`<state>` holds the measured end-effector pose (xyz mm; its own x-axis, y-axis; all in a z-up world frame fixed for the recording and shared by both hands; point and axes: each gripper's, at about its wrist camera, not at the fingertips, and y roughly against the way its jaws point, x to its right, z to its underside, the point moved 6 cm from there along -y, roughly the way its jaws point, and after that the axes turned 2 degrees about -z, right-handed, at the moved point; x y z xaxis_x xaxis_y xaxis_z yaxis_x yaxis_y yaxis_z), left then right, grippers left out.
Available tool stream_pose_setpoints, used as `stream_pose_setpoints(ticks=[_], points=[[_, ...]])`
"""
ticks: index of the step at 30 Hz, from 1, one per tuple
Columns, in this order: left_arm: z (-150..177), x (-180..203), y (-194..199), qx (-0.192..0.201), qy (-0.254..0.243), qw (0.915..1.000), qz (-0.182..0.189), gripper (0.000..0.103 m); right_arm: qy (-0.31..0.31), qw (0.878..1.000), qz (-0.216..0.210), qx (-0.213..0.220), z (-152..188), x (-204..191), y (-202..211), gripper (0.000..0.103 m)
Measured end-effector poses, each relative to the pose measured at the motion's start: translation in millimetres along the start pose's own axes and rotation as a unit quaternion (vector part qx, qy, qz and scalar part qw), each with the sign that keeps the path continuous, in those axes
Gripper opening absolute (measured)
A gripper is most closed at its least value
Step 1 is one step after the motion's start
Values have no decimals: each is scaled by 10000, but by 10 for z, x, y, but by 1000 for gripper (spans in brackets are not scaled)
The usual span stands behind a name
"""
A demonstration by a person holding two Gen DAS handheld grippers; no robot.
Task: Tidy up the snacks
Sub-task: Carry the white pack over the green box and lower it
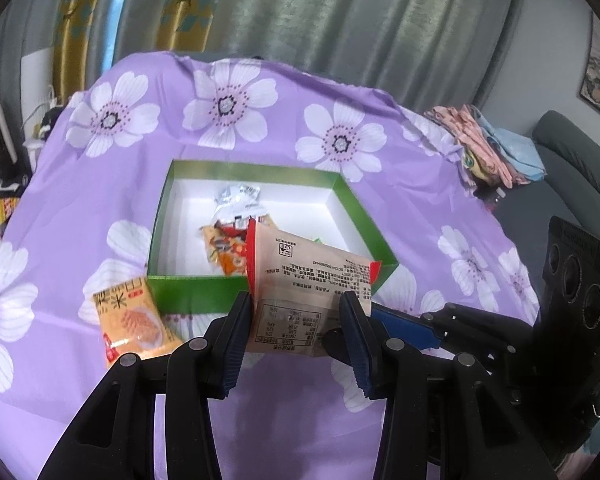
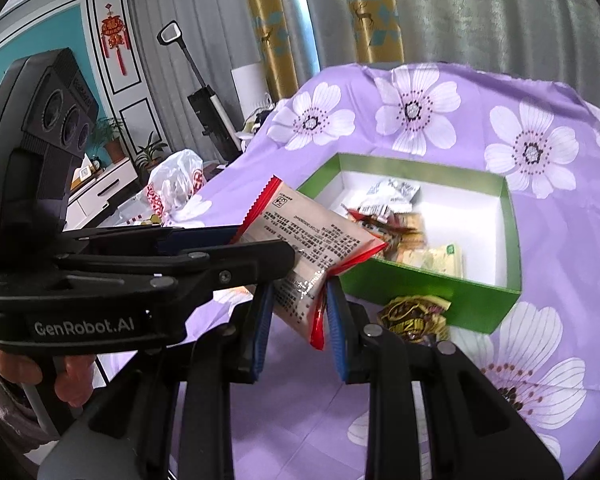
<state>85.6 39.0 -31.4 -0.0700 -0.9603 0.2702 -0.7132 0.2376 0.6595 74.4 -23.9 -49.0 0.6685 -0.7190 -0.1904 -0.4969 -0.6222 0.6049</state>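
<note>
A beige snack packet with red crimped ends [image 1: 300, 288] hangs between both grippers just in front of the green box [image 1: 188, 296]. My left gripper [image 1: 296, 308] has its fingers against the packet's two sides. My right gripper [image 2: 296, 304] pinches the packet's [image 2: 312, 248] lower red end. The green box [image 2: 432, 300] has a white inside and holds several snack packets [image 1: 232, 240]. An orange snack packet [image 1: 134, 326] lies on the cloth left of the box. A gold and black packet [image 2: 414, 316] lies in front of the box.
The table is covered by a purple cloth with white flowers [image 1: 340, 144]. A plastic bag [image 2: 176, 188] sits at the table's left edge. Folded cloths [image 1: 488, 148] lie at the far right corner. A grey sofa [image 1: 572, 160] stands beyond.
</note>
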Motion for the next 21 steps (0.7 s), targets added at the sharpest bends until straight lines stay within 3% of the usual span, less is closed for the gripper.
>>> stream_pose_setpoints(ticks=[21], points=[[-375,56,-188,131,-175,9998,18,45,73,9995,182,265,-273,199,-31,27]])
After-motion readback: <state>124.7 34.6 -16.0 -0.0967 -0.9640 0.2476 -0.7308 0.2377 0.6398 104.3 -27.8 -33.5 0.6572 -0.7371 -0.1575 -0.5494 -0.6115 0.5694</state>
